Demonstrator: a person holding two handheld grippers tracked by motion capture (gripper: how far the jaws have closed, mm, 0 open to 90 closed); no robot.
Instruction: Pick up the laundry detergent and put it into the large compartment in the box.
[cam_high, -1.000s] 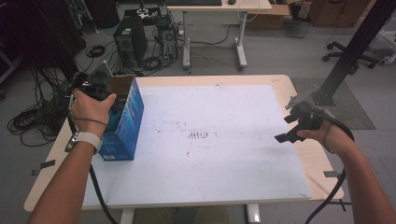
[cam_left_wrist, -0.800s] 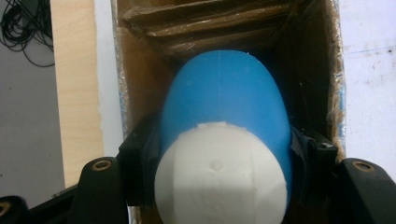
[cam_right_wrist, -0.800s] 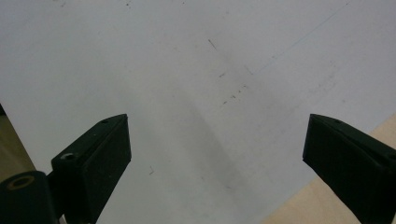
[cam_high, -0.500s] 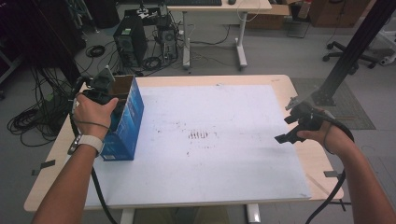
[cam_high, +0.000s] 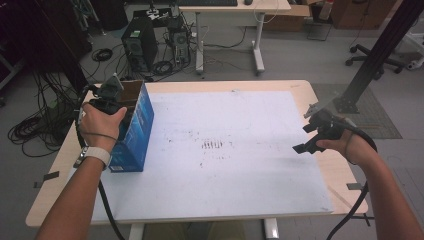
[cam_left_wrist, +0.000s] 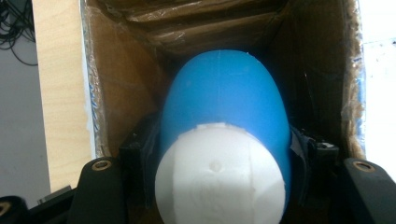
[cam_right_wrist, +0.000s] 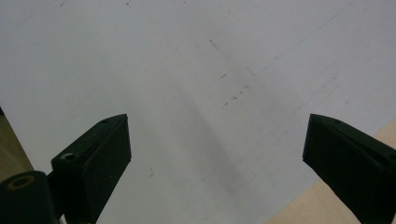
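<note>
left fingers (cam_left_wrist: 219, 186): clamped on blue-and-white capsule (cam_left_wrist: 223, 126), long axis pointing down into open blue box (cam_high: 134, 125) at bench (cam_high: 300, 87) left edge | right fingers (cam_right_wrist: 217, 154): wide apart, empty, far right

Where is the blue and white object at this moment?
In the left gripper view, the blue and white object sits between the left hand-held gripper jaws, inside the open cardboard box.

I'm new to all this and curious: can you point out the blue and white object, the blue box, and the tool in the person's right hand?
Blue and white object (cam_left_wrist: 224, 121), left gripper view, its blue rounded body.
Blue box (cam_high: 137, 135), high view, its blue side wall.
Right gripper (cam_high: 306, 137), high view, between its open jaw tips.
</note>
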